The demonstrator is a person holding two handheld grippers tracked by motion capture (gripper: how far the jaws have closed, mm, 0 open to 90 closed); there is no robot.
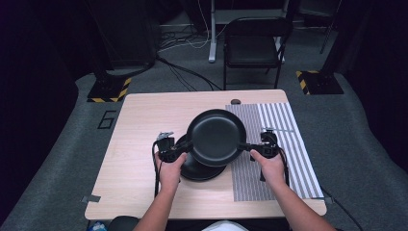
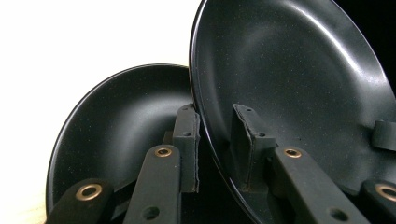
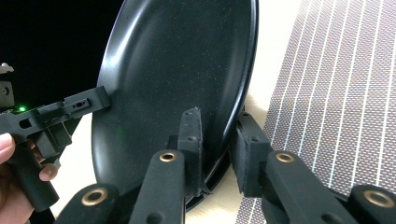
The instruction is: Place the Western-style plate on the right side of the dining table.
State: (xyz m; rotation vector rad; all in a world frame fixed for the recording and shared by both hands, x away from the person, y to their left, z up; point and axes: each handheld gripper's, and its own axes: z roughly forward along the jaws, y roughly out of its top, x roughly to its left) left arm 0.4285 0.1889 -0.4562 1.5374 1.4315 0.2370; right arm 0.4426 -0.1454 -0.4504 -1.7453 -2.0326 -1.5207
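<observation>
top plate (image 1: pixel 216 137) centre frame, between grippers | left gripper (image 1: pixel 174 150) clamps its left rim | right gripper (image 1: pixel 253 146) clamps its right rim | lower plate (image 1: pixel 195 169) beneath

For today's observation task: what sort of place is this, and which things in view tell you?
Probably a lab or recording studio, not a kitchen: black curtains, hazard-striped stand bases on grey carpet, and cables trailing past a folding chair.

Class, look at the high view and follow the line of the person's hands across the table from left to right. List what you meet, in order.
Bare wooden table → left gripper → upper black plate → right gripper → striped mat.
</observation>
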